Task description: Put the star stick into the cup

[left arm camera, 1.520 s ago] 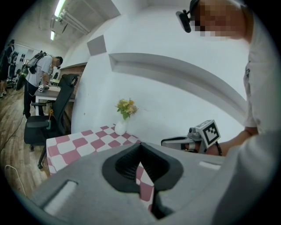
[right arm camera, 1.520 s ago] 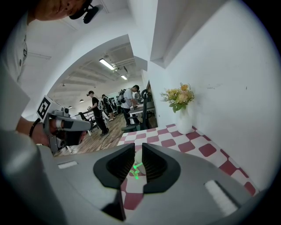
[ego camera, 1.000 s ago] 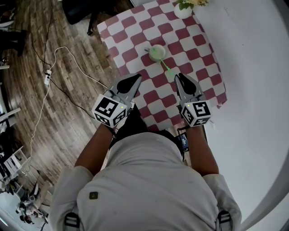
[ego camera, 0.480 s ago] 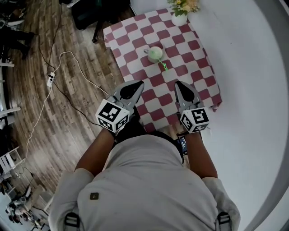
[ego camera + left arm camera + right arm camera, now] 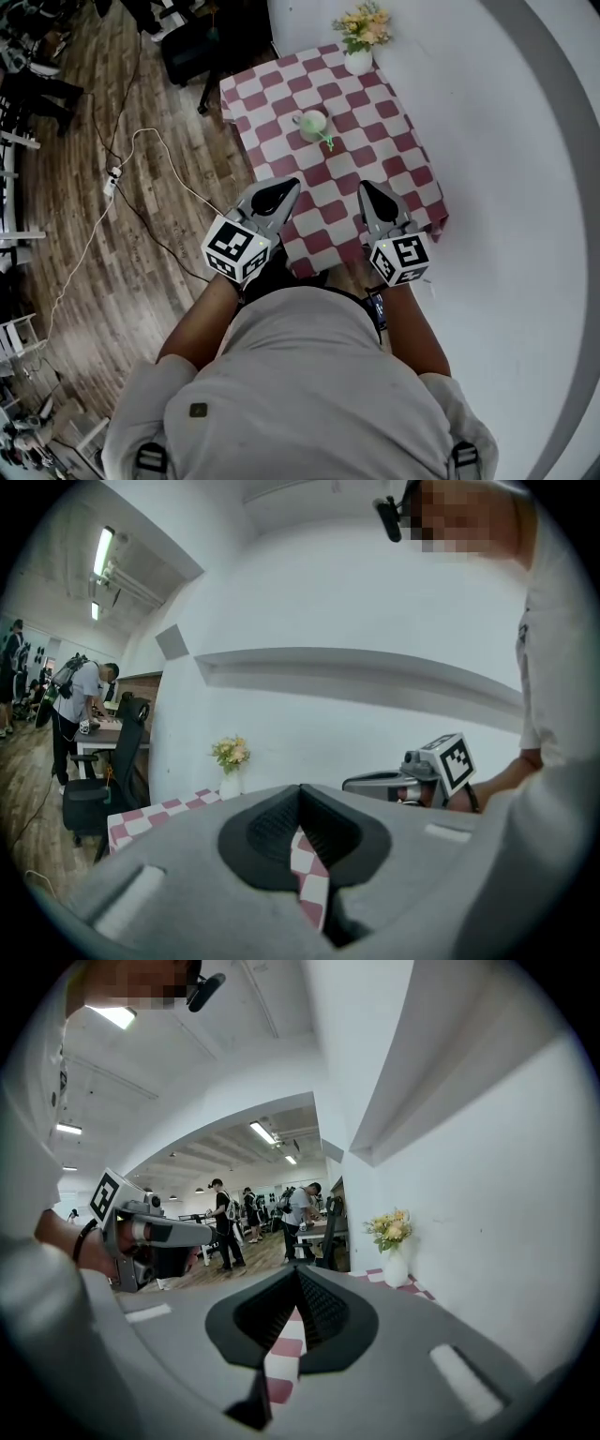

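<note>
Fingers [image 5: 272, 829] are clenched tip to tip on our left gripper [image 5: 276, 193] and right gripper [image 5: 371, 195]. Both are empty and hang over the counter [image 5: 412, 192] edge, well short of the cup [image 5: 312, 122]. Since a second ago we have drawn back, and the cup now sits farther off. Star stick [image 5: 327, 142] appears to lean out of the cup's near side, so we judge the task done. Beyond the cup stands a flower vase [image 5: 359, 62].

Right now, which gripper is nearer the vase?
Right. The right gripper is over the table's near side, roughly in line with the vase at the far right corner; the left gripper sits further left.
</note>
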`<state>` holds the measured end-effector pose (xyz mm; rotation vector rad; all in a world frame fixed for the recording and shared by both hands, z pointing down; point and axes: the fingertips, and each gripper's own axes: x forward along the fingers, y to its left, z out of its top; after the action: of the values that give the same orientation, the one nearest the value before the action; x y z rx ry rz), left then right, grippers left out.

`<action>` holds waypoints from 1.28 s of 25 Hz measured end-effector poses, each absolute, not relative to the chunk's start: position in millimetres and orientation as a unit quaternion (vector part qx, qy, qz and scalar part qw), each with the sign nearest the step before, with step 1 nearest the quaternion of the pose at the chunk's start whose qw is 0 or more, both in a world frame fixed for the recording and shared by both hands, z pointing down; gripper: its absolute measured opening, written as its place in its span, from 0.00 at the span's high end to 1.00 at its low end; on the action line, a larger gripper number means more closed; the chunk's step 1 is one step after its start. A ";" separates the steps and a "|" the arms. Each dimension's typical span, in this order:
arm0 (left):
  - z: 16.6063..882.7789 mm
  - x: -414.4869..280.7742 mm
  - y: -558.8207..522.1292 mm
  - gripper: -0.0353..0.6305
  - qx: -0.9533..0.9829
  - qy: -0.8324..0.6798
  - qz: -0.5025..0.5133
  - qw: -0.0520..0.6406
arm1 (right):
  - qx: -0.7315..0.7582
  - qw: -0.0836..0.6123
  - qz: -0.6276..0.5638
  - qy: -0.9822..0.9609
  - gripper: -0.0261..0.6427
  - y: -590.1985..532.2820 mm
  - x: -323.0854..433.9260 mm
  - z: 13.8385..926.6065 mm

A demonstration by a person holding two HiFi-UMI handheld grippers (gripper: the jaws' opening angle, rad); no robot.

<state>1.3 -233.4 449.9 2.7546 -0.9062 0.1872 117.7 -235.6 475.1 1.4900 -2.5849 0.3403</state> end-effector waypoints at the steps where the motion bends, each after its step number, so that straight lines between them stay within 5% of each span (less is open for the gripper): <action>1: 446.6 3.9 -227.5 0.94 0.942 -0.309 0.063 0.113 | 0.495 0.067 0.109 -0.859 0.95 -230.7 119.3 470.9; 32: 394.5 -12.8 -129.9 0.94 0.941 -0.329 0.046 0.063 | 0.455 0.038 0.043 -0.889 0.95 -137.5 93.1 403.5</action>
<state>-12.8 -129.9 394.5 2.8431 -0.9954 0.1393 93.1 -137.5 403.5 1.3965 -2.7260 0.1314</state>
